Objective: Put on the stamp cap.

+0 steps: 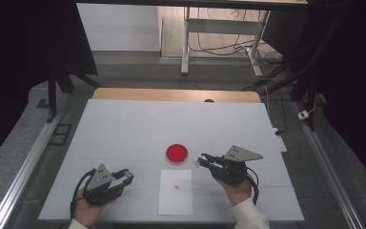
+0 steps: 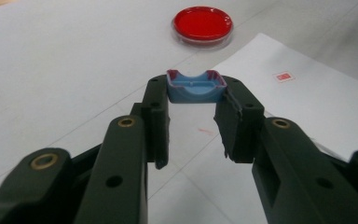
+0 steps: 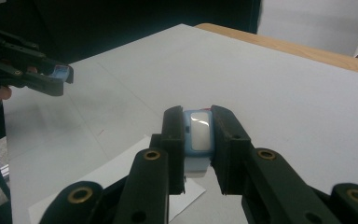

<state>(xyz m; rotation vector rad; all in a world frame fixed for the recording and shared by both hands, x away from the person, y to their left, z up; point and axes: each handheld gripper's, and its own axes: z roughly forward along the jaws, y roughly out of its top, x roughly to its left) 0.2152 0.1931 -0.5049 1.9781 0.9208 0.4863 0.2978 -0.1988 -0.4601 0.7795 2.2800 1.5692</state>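
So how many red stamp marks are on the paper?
1. A small red stamp mark sits near the middle of the white paper, which lies just in front of the red ink dish. No others are visible.

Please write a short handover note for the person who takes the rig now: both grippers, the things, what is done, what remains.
Left gripper: shut on the blue cap, held above the table.
Right gripper: shut on the stamp body, near the red ink dish.
White paper lies between the hands and already bears one small red mark.
Done: cap is off, one print made.
Left, probably: put the cap back on the stamp.
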